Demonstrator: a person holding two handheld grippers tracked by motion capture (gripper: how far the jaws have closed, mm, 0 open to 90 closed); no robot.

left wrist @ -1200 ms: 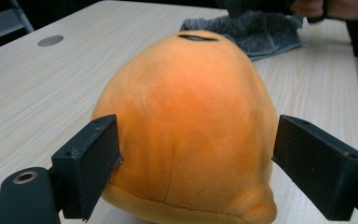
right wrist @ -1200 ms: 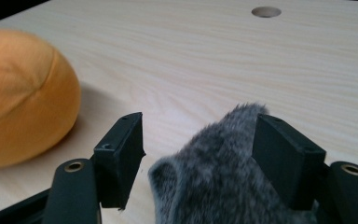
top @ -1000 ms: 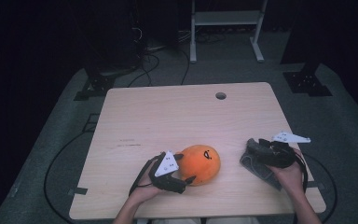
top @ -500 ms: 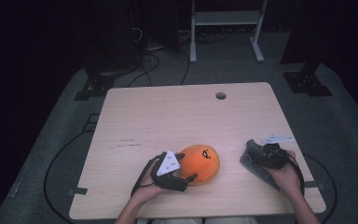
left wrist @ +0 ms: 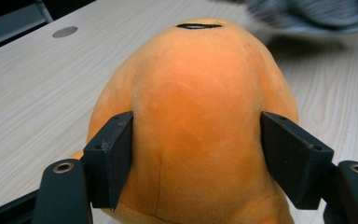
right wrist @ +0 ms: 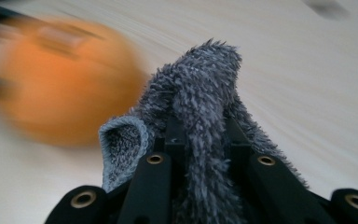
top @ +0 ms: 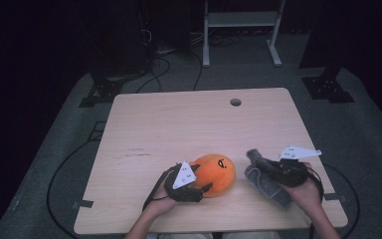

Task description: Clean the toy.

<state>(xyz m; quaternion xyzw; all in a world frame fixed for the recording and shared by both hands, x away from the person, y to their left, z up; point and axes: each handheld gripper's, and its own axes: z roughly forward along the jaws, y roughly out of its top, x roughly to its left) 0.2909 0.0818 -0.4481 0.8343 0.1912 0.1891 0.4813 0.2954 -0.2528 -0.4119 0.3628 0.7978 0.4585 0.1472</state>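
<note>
An orange plush toy [top: 218,170] with a small black mark on top lies on the wooden table [top: 179,124] near the front edge. My left gripper [top: 202,187] straddles its near end; its jaws have just been closing, and both pads [left wrist: 114,156] now press into the plush [left wrist: 200,102]. To the right, my right gripper [top: 259,163] has just closed its jaws and is shut on a grey fuzzy cloth [top: 271,188]. A tuft of that cloth [right wrist: 207,74] sticks up between the jaws of the right gripper [right wrist: 200,128]. The plush [right wrist: 65,84] is blurred beyond it.
A round cable hole [top: 236,102] sits near the table's far edge. Behind the table stand a white metal frame [top: 238,30] and black stand feet [top: 328,82], with cables across the dark floor. The far half of the tabletop is bare wood.
The right gripper closed on the grey cloth, rose a little and shifted left towards the plush, pulling the cloth up. The left gripper's jaws narrowed onto the plush; that hand stayed put.
</note>
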